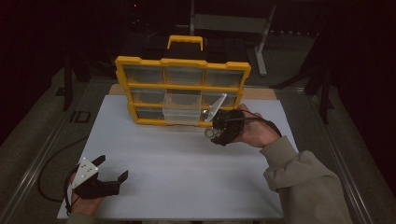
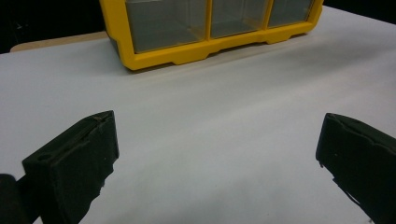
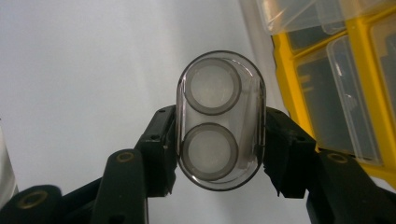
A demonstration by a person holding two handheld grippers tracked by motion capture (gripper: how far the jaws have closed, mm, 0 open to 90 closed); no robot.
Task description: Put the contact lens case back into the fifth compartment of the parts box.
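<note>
I am holding my right tongs [image 1: 215, 133] at the centre right of the high view, just in front of the yellow drawer organizer [image 1: 182, 63] that is standing upright across the upper middle of the frame on the white desk [image 1: 187, 158]. These tongs are clenched on a small clear plastic case [image 3: 220, 119] with two round pieces inside, one above the other; in the right gripper view it is sitting in the middle of the frame with a jaw pressing on each long side, so I judge the grip across the narrow width is keeping it from twisting. One clear drawer [image 1: 182, 108] is pulled out of the organizer's lower middle, just to the left of my right tongs in the high view, and I take it that it is open to give or take the case, though I cannot tell which. My left tongs [image 1: 112, 176] are resting low at the bottom left of the high view, well apart from the organizer, jaws spread wide with nothing between them, probably kept out of the way while the other hand is working.
</note>
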